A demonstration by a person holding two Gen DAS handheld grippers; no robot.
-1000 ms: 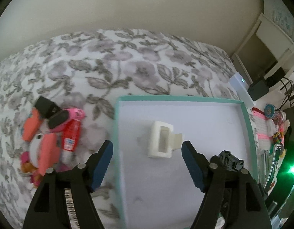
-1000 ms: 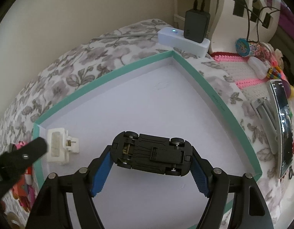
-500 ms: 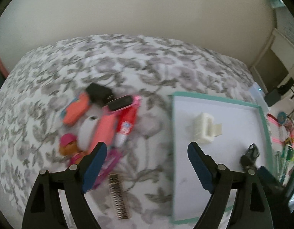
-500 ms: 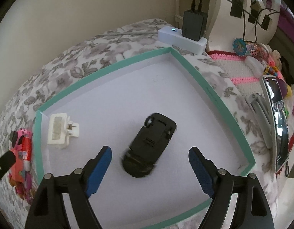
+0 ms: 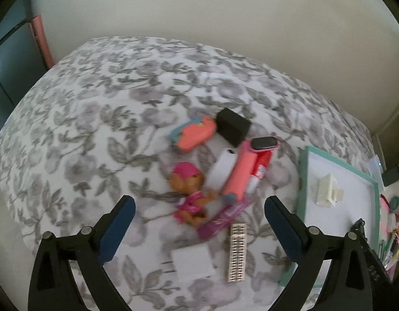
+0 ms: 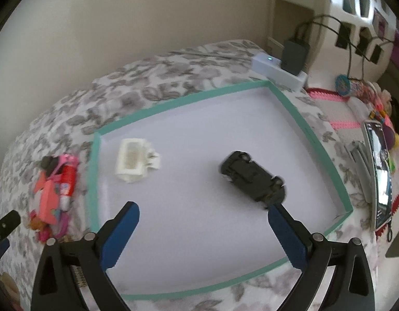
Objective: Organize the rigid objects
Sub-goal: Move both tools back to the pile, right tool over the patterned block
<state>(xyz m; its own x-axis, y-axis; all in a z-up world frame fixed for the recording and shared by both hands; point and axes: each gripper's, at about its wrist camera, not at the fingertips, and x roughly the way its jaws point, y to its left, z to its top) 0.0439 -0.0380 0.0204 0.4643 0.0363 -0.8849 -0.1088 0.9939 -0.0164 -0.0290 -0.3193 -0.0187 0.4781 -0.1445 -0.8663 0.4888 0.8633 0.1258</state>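
Both claws, the left claw (image 5: pixel 199 223) and right claw (image 6: pixel 203 230), have just been spreading and pinch nothing: the toy car (image 6: pixel 252 178) and white clip (image 6: pixel 134 159) lie sorted in the teal-rimmed tray (image 6: pixel 91 181), while the doll (image 5: pixel 190 194) and its neighbours wait on the bed (image 5: pixel 95 119).

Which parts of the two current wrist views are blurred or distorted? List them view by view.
Left wrist view: motion blur smears the doll and the pile around it; the fisheye bows the floral bedspread into a dome and darkens the corners. Right wrist view: the black toy car and white clip are smeared, the teal box rim curves, and the gripper fingers stay sharp.
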